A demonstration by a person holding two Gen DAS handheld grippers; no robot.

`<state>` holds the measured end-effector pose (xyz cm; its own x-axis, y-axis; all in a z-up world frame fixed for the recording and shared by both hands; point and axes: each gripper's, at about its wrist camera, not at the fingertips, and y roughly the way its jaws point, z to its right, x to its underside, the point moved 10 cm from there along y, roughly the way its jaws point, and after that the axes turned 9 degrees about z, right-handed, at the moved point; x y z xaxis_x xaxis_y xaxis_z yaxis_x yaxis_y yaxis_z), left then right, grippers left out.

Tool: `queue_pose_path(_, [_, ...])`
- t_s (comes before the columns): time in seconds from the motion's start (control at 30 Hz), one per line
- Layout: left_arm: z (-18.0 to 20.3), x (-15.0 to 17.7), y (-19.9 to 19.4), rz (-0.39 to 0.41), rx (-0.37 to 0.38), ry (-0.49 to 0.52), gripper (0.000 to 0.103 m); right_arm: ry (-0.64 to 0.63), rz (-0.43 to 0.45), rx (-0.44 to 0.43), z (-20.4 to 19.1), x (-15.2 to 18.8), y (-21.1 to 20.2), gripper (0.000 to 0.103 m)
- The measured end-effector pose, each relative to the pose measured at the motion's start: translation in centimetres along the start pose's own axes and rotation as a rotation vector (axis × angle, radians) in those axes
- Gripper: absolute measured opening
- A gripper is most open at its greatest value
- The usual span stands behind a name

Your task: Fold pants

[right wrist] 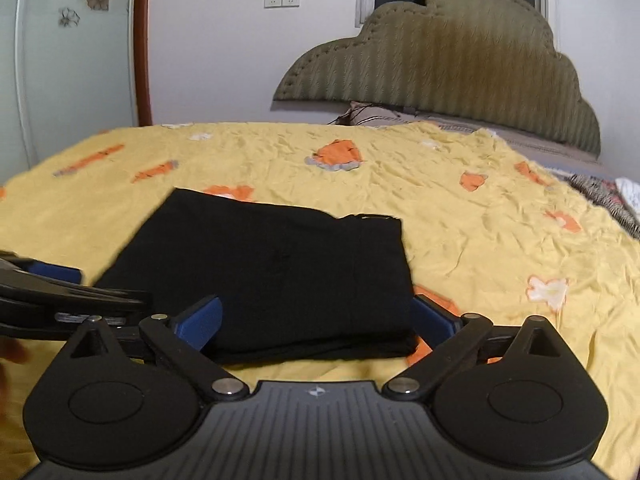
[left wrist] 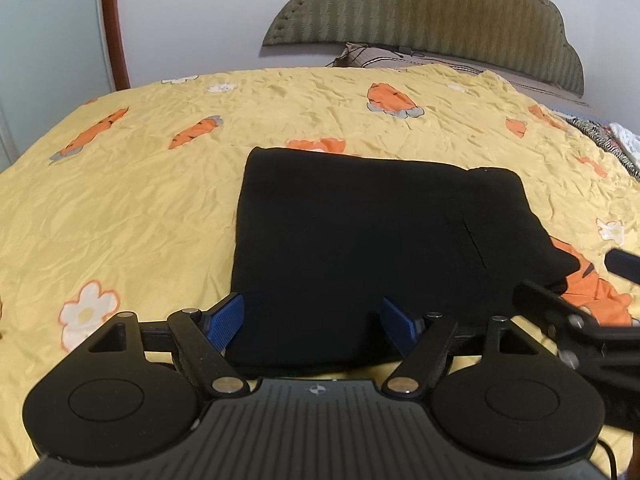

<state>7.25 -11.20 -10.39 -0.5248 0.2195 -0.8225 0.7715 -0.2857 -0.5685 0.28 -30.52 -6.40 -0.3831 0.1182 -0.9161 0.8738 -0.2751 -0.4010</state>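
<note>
Black pants [left wrist: 360, 240] lie folded into a flat, thick rectangle on a yellow bedspread [left wrist: 140, 208] printed with carrots and flowers. My left gripper [left wrist: 312, 320] is open at the near edge of the pants. Its blue pads [left wrist: 230, 316] stand wide apart with dark cloth showing between them, and nothing is pinched. In the right wrist view the same pants [right wrist: 272, 272] lie ahead. My right gripper [right wrist: 318, 320] is open even wider, spanning most of the near edge without gripping it. The two grippers are side by side; the right gripper's finger [left wrist: 560, 312] shows at the left view's right edge.
A padded olive headboard [right wrist: 440, 52] and a pillow [right wrist: 372, 114] stand at the far end of the bed. A black-and-white patterned cloth [right wrist: 604, 196] lies at the bed's right edge. A floral wardrobe door [right wrist: 76, 60] is at the far left. Bare bedspread [right wrist: 500, 220] surrounds the pants.
</note>
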Motion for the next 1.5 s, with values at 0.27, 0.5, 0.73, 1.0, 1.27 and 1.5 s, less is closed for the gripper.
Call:
queue_pose_path(0.27, [-0.4, 1.1, -1.9, -0.029, 0.0, -0.032, 0.079, 0.156, -0.065, -0.079, -1.0, 0.4, -2.6, 0.103])
queue_pose_path(0.5, [-1.2, 2.6, -2.6, -0.041, -0.042, -0.033, 0.079, -0.053, -0.071, 0.018, -1.3, 2.9, -2.6, 0.103])
queue_pose_path(0.73, [-1.5, 3.8, -2.4, -0.071, -0.058, -0.029, 0.079, -0.078, -0.051, 0.013, -1.2, 2.8, -2.7, 0.103])
queue_pose_path(1.0, [-1.4, 4.2, -2.3, -0.08, -0.053, -0.019, 0.079, -0.065, -0.062, -0.009, -1.2, 2.8, -2.3, 0.103])
queue_pose_path(1.27, [-1.8, 4.5, -2.0, -0.089, -0.065, -0.025, 0.08, -0.06, -0.068, -0.019, -1.5, 2.8, -2.1, 0.103])
queue_pose_path(1.5, [-2.0, 4.8, -1.8, -0.101, -0.062, -0.02, 0.082, -0.034, -0.084, -0.016, -1.2, 3.1, -1.8, 0.103])
